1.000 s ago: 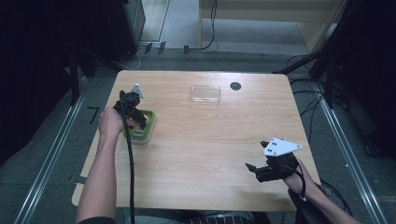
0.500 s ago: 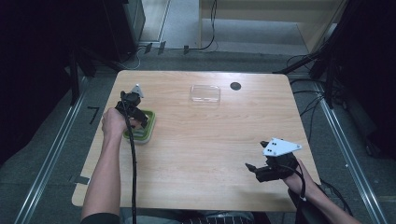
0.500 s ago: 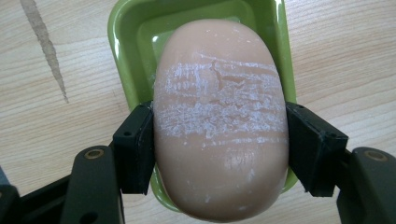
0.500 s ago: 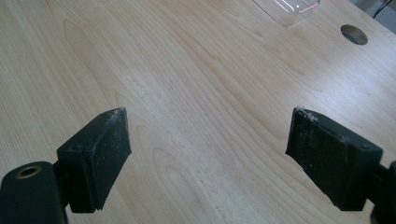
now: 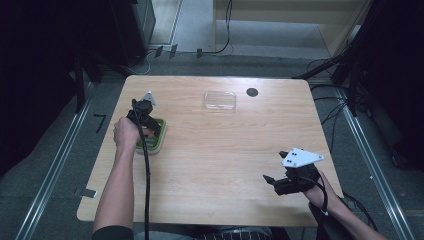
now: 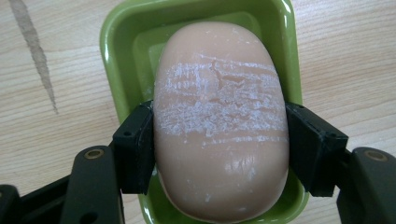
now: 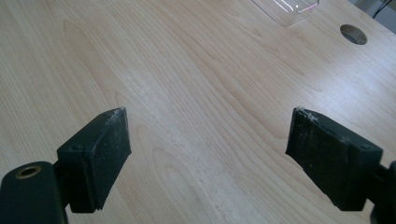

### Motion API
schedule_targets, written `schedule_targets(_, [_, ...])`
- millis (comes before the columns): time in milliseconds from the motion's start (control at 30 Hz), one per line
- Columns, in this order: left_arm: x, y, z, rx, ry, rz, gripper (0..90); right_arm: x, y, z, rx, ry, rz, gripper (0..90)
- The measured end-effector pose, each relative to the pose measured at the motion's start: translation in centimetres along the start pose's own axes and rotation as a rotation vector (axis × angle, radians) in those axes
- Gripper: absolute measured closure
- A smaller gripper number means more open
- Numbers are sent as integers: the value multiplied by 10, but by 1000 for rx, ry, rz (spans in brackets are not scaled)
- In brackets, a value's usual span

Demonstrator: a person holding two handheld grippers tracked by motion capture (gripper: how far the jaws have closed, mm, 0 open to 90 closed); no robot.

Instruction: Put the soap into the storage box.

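Left gripper view: your left gripper [image 6: 219,144] is clamping the soap bar [image 6: 219,126] across its short width, one pad [image 6: 135,149] on each long flank, while the bar is sitting in the green dish [image 6: 112,56]. The bar's long axis is running straight away from the camera, in line with the jaws, rounded far end pointing toward the dish's far rim; its dry, cracked white face is turned up. Whether the bar is resting on the dish floor or hanging just clear, you cannot tell. Judgement: you are at the grasp step, either lifting out or setting down. The next move is calling for a straight vertical motion, so the soap is not dragging the light dish along. In the high view, the dish [image 5: 159,142] is lying at the table's [image 5: 225,150] left side, the clear lid [image 5: 220,100] well apart toward the far edge. Your right gripper [image 5: 269,180] is idling near the front right corner, jaws spread wide over bare wood.
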State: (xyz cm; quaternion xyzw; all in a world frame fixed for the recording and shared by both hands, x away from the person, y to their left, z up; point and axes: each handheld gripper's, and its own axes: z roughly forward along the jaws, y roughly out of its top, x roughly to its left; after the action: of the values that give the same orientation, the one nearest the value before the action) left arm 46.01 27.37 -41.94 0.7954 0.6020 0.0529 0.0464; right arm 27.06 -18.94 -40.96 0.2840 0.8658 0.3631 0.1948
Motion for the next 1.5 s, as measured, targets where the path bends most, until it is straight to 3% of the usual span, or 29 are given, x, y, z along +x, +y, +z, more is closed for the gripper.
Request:
schedule_targets(700, [3, 1, 9, 68, -6, -9, 341, -1, -1, 1, 6, -4, 7, 136])
schedule_targets(1100, [1, 2, 6, 62, 14, -16, 319, -5, -4, 0, 7, -8, 14, 135])
schedule_targets(1300, [-3, 2, 0, 67, 42, -7, 240, -5, -5, -1, 3, -3, 16, 135])
schedule_targets(1500, [-1, 0, -3, 73, 40, -8, 145, -5, -5, -1, 4, -5, 13, 136])
